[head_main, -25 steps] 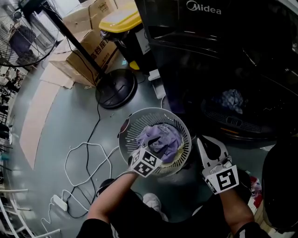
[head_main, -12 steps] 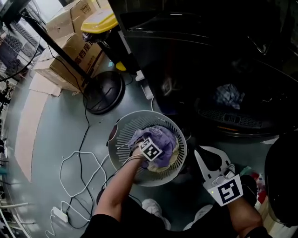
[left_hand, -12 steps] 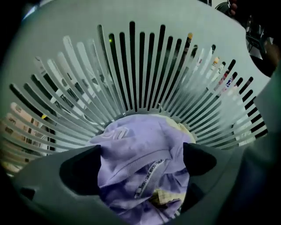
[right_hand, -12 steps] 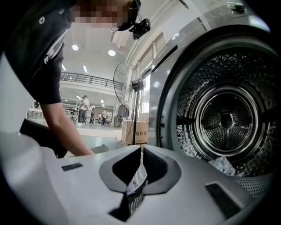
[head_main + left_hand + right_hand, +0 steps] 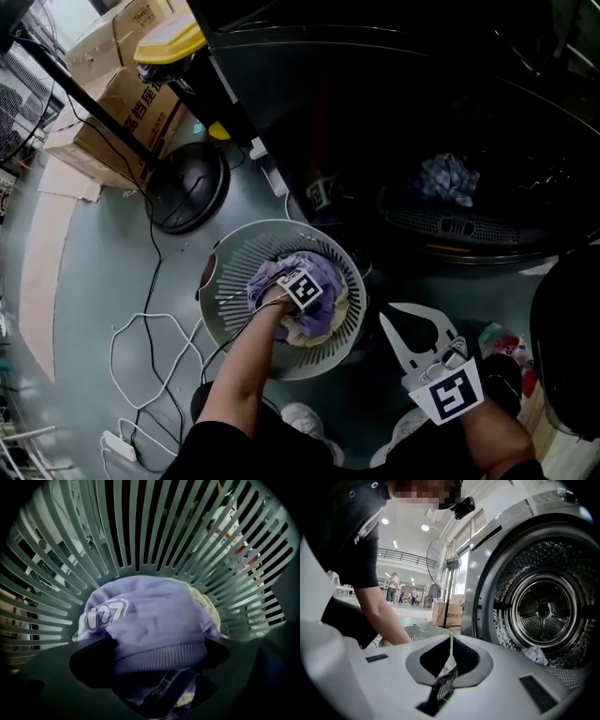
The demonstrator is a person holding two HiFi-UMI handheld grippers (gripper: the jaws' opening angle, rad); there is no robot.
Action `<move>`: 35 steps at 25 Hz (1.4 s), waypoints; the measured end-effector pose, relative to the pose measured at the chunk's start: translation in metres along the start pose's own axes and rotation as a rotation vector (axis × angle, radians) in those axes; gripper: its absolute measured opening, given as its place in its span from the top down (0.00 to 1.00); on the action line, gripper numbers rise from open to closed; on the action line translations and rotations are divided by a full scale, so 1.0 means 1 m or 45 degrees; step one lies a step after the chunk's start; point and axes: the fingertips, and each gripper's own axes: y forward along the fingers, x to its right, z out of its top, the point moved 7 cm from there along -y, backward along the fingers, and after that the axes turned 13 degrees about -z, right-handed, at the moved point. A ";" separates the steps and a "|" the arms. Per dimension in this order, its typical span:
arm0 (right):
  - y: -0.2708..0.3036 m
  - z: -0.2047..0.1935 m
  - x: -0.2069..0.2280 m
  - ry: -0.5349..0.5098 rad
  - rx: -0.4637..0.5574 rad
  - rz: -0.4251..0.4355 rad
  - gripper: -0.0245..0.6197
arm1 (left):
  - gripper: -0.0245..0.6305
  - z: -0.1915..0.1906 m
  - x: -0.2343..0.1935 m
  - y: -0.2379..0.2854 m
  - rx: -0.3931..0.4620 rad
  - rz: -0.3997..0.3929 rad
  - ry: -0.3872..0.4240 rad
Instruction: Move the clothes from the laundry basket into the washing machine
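Observation:
A round grey slatted laundry basket (image 5: 228, 298) stands on the floor in front of the black washing machine (image 5: 375, 75). It holds a purple garment (image 5: 323, 277) (image 5: 154, 616) with white print, lying over a beige cloth (image 5: 213, 606). My left gripper (image 5: 302, 291) (image 5: 150, 665) points straight down into the basket, and its jaws are opening, spread wide to either side of the garment's ribbed hem. My right gripper (image 5: 384, 317) (image 5: 451, 638) hovers right of the basket, shut and empty, aimed towards the open drum (image 5: 543, 611). A blue checked cloth (image 5: 442, 178) (image 5: 534, 654) lies in the drum.
A floor fan's black base (image 5: 186, 187) and pole stand left of the machine, with cardboard boxes (image 5: 122, 103) and a yellow-lidded bin (image 5: 169, 37) behind. A white cable (image 5: 141, 347) and power strip (image 5: 117, 448) lie left of the basket. My shoe (image 5: 300, 417) is just below it.
My left gripper has dropped from the basket's near rim down onto the purple garment. The right gripper has barely shifted.

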 end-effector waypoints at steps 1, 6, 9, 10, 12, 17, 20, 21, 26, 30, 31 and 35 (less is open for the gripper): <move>-0.001 -0.001 0.000 -0.002 -0.007 0.000 0.94 | 0.15 -0.001 0.000 -0.002 -0.001 -0.005 -0.009; -0.005 -0.005 0.001 -0.028 -0.038 -0.008 0.94 | 0.68 0.003 0.001 -0.028 0.072 0.028 -0.008; -0.004 -0.007 0.002 -0.045 -0.078 0.004 0.94 | 0.86 0.004 0.007 -0.054 0.134 0.062 0.029; -0.003 -0.008 0.003 -0.052 -0.092 0.008 0.94 | 0.87 0.003 0.011 -0.064 0.156 0.068 0.042; -0.002 -0.008 0.005 -0.062 -0.100 0.007 0.94 | 0.87 0.003 0.019 -0.088 0.234 0.103 0.062; 0.005 -0.009 0.015 -0.073 -0.072 -0.023 0.94 | 0.88 0.001 0.041 -0.168 0.562 0.269 0.065; 0.007 -0.009 0.020 -0.060 -0.051 -0.048 0.94 | 0.88 -0.001 0.063 -0.218 0.731 0.409 0.104; 0.007 -0.009 0.021 -0.058 -0.047 -0.054 0.94 | 0.88 -0.001 0.072 -0.235 0.785 0.447 0.115; 0.005 -0.004 0.025 -0.052 -0.021 -0.061 0.94 | 0.88 0.008 0.116 -0.308 1.070 0.563 0.157; -0.001 0.004 0.030 -0.041 0.015 -0.087 0.94 | 0.88 0.022 0.150 -0.348 1.250 0.591 0.203; -0.003 0.007 0.032 -0.032 0.030 -0.101 0.94 | 0.88 0.026 0.159 -0.356 1.288 0.596 0.214; -0.011 0.022 0.047 0.025 0.126 -0.188 0.94 | 0.88 0.045 0.191 -0.383 1.433 0.591 0.269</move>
